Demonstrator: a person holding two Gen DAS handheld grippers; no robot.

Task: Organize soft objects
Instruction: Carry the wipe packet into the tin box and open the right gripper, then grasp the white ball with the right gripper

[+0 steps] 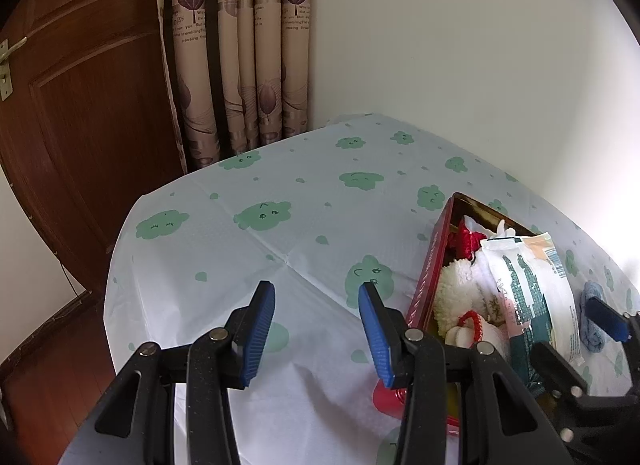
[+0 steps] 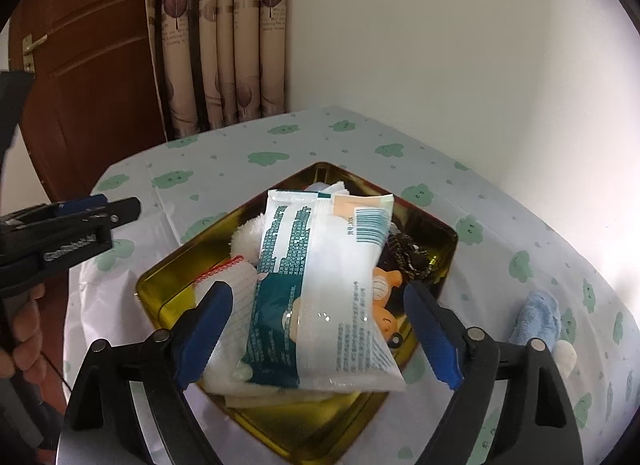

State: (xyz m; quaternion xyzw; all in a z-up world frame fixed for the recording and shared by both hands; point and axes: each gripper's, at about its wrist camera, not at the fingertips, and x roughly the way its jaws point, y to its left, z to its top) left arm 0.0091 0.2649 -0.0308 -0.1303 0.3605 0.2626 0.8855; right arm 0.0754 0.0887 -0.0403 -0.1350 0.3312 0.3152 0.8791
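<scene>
A tin (image 2: pixel 160 297), gold inside and red outside (image 1: pixel 430 265), sits on the table. It holds a white and teal wipes pack (image 2: pixel 320 273) lying on a white fluffy toy (image 2: pixel 248 233), a white cloth with red trim (image 2: pixel 236 281), an orange figure (image 2: pixel 384 289) and a dark braided item (image 2: pixel 412 257). My right gripper (image 2: pixel 320 333) stands open over the tin; the pack's near end lies between its blue pads, which do not press on it. My left gripper (image 1: pixel 316 291) is open over bare tablecloth left of the tin, with nothing between its fingers.
A light blue cloth (image 2: pixel 538 317) lies on the tablecloth right of the tin, beside a small white lump (image 2: pixel 564 353). The table (image 1: pixel 240 265) has a white cover with green clouds. A wooden door (image 1: pixel 80 105), a curtain (image 1: pixel 240 65) and a white wall stand behind. A person's hand (image 2: pixel 24 329) holds the left gripper.
</scene>
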